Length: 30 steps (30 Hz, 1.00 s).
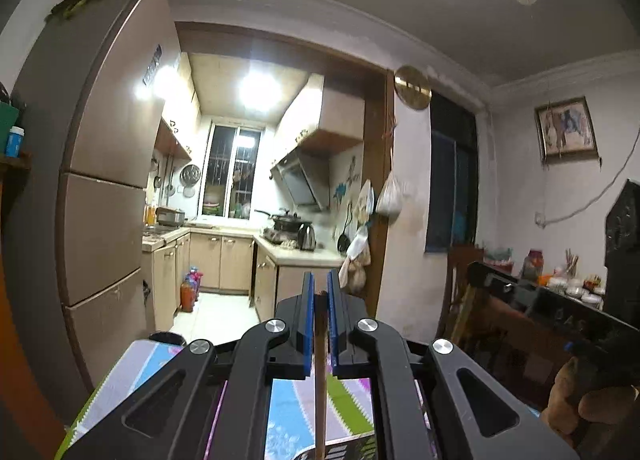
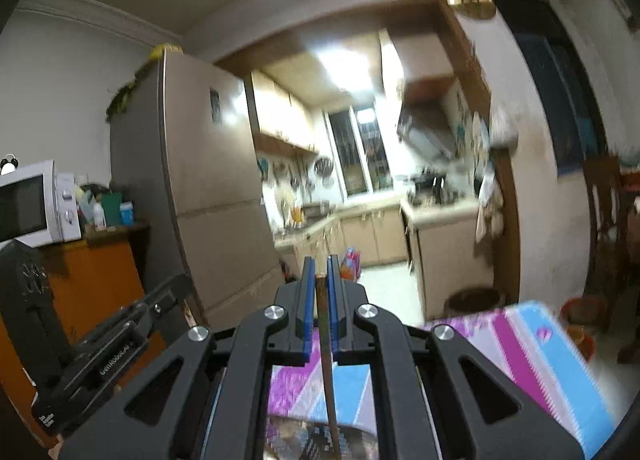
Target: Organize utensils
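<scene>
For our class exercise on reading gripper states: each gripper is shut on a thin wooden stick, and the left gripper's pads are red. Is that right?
One detail is wrong: the left gripper's pads are blue, not red, as the left wrist view shows. The rest holds: it is shut on a wooden stick, and the right gripper is shut on its own stick.
</scene>
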Available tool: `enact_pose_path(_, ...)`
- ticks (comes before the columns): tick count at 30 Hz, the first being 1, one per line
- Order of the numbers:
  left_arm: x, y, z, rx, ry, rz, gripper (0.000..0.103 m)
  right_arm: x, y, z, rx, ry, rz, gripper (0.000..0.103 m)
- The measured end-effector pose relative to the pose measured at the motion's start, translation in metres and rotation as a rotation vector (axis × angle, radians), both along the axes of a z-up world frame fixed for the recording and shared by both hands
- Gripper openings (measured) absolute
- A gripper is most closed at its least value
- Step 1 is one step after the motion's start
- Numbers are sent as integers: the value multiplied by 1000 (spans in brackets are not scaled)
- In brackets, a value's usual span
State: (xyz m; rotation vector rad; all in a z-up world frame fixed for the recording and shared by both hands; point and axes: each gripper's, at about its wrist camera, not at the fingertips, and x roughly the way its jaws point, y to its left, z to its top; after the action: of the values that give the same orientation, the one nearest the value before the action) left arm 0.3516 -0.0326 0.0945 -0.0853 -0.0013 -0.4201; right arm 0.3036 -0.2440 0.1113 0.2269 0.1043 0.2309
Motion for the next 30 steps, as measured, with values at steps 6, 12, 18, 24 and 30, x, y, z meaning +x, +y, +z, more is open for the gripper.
enact_pose_path(6, 8, 5, -39, 17, 67, 27, 8, 10, 12, -38, -13, 104, 24, 5)
enact_pose_path(12, 2, 13, -33, 18, 51, 63, 8, -3, 13, -28, -49, 91, -2, 6)
enact_pose_path(18, -45, 43, 10, -2, -75, 117, 9, -46, -17, 18, -51, -7, -43, 6)
enact_pose_path(24, -136, 82, 35, 52, -195, 163, 34, -125, -62, 53, -64, -92, -96, 24)
enact_pose_path(30, -224, 108, 22, 194, -190, 185, 54, -229, -97, 49, -113, -89, -148, 34)
